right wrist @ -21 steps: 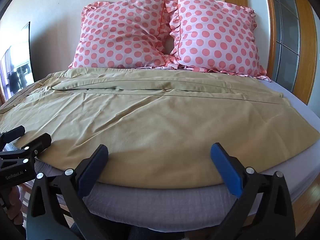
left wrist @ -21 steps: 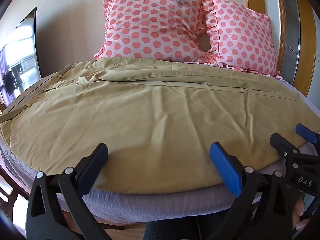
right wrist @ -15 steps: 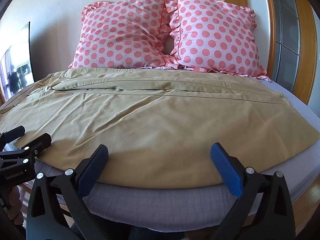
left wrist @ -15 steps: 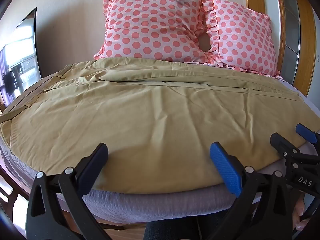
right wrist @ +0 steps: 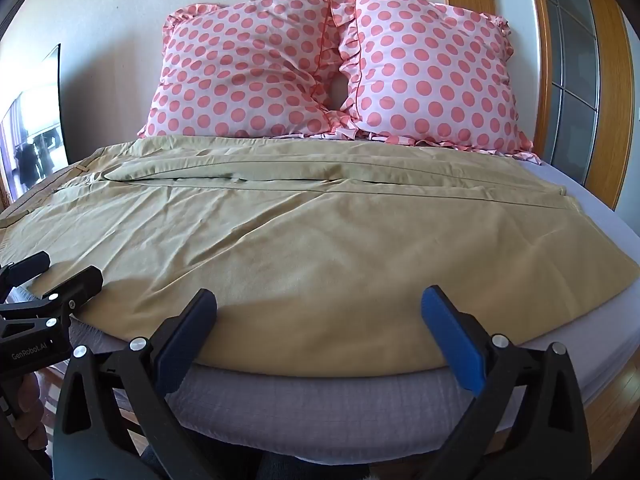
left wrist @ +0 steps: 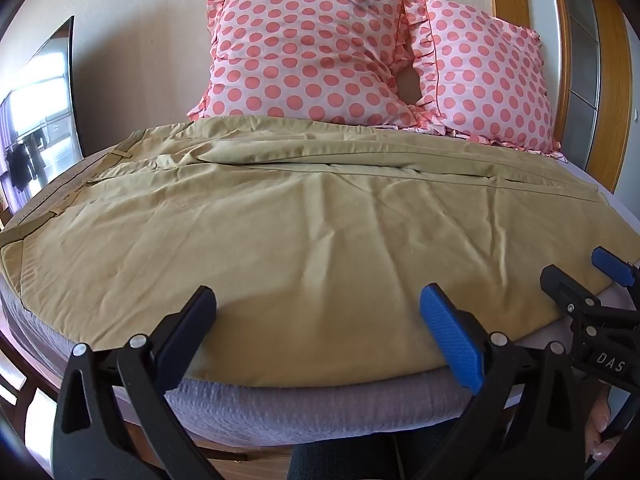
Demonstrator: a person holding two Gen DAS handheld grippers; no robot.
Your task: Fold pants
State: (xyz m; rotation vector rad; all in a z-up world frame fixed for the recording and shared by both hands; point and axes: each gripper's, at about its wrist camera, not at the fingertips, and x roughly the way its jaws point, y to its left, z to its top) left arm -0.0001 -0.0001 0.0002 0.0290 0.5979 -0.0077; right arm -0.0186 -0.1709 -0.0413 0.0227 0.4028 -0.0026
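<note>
Ahead of the black left gripper (left wrist: 318, 316) with its blue pads (left wrist: 452, 336) spread plain khaki pants (left wrist: 320, 232). Beyond them stand two pink pillows (left wrist: 308, 52) with coral polka dots. Beneath the fingers, the bed (left wrist: 312, 404) is grey-lilac.

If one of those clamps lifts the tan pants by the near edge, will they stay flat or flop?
The tan pants would likely flop: creases show soft, thin cloth. They would probably drape and drag on the bed rather than slide stiffly. Both grippers are open, touching nothing.
</note>
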